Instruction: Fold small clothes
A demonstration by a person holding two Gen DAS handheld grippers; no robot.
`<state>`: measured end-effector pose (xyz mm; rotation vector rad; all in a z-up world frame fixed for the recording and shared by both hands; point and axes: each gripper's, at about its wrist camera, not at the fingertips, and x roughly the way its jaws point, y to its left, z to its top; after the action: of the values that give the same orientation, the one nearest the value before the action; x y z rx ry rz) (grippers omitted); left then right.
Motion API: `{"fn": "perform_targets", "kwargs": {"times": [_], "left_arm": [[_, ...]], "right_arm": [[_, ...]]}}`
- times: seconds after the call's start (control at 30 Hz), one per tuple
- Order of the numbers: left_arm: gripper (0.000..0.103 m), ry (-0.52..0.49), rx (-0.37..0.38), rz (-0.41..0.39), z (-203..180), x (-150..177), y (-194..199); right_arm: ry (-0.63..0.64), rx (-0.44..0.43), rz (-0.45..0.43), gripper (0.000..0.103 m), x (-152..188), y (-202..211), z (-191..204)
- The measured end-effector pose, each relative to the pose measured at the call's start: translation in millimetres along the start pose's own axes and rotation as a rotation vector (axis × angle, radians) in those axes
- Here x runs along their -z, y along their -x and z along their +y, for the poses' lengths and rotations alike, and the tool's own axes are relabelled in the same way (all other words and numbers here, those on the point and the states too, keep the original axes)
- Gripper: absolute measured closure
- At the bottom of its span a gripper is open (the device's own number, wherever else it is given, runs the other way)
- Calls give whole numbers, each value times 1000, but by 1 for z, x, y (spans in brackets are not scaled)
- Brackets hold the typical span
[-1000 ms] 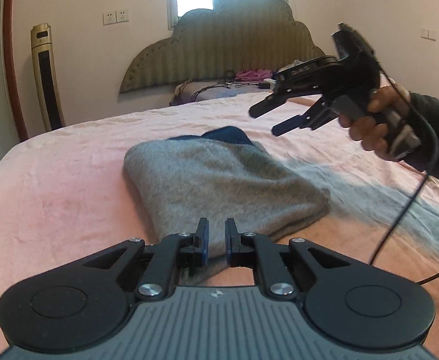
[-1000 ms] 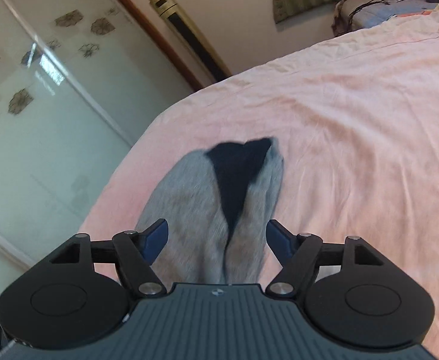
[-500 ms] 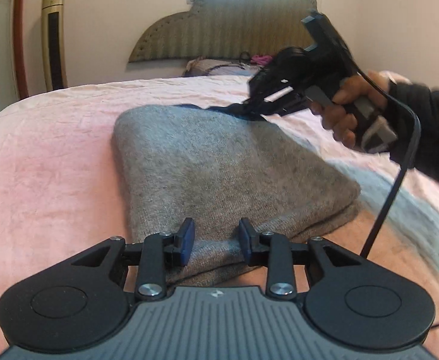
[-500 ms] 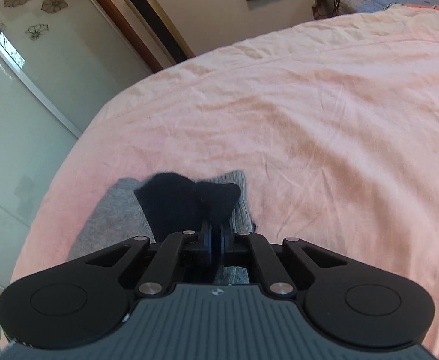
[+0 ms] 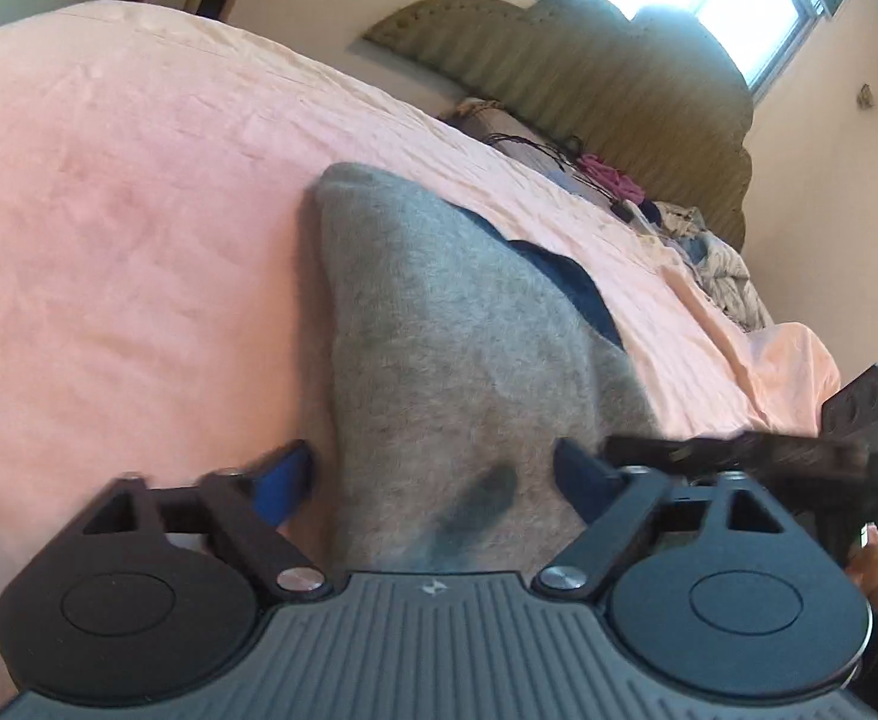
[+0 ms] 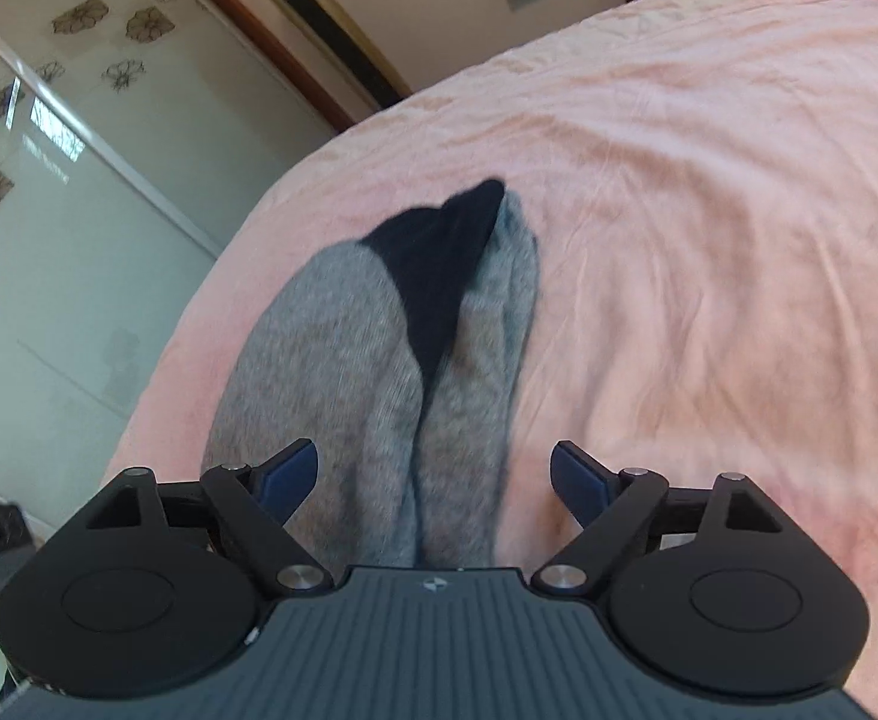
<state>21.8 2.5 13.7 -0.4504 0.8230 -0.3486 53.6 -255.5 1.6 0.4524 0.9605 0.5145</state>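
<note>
Folded grey garment (image 5: 439, 324) w/ dark-blue lining (image 6: 439, 264) lies on pink bedsheet (image 5: 109, 228). Left gripper (image 5: 433, 474): fingers wide apart, either side of the garment's near end, not clamping. Right gripper (image 6: 433, 474): fingers also wide apart, over garment. Headboard (image 5: 589, 66) at back.

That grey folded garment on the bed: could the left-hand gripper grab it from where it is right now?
Probably yes. The left gripper is open, its blue fingertips straddling the near end of the grey garment, with nothing between them. The right gripper, also open, sits close alongside and might crowd it.
</note>
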Motion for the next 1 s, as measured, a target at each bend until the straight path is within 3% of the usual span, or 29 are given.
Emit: {"fn": "perform_targets", "kwargs": {"times": [0.03,0.1,0.2,0.3,0.37,0.43,0.5,0.6,0.67,0.73,0.8,0.83,0.9,1.0], "left_arm": [[75,22,-28,37,-1,-2,-3],[83,20,-22,37,-3,-2,4],[86,-45,-52,61,-8,4,13],[83,-110,-98,57,-11,11,8],[81,-126,-114,51,-15,11,12],[74,-149,-160,16,-22,10,28],[72,-197,-175,-67,-31,11,47],[50,-294,-173,-136,-53,7,50],[47,-332,-167,-125,-64,4,30],[47,-365,-195,-89,-71,6,2],[45,-417,-247,-82,-75,13,-17],[36,-441,-248,-90,-76,18,-20],[28,-472,-225,-88,-78,25,-23],[19,-540,-236,-123,-80,39,-28]], "right_arm": [[12,-7,6,71,3,-5,2],[35,-15,20,76,4,-6,6],[107,-29,-11,80,6,14,14],[140,54,-5,83,10,15,4],[86,27,-11,79,12,12,-7],[65,23,-14,60,12,18,-4],[63,63,-96,39,14,36,2],[50,47,-231,39,1,61,11],[27,-4,-268,34,-16,59,20],[17,-70,-255,18,-34,39,33],[34,-72,-203,10,-46,8,47],[53,-28,-167,11,-50,-11,51],[79,103,-75,11,-55,-46,48],[163,107,-97,0,-52,-64,44]]}}
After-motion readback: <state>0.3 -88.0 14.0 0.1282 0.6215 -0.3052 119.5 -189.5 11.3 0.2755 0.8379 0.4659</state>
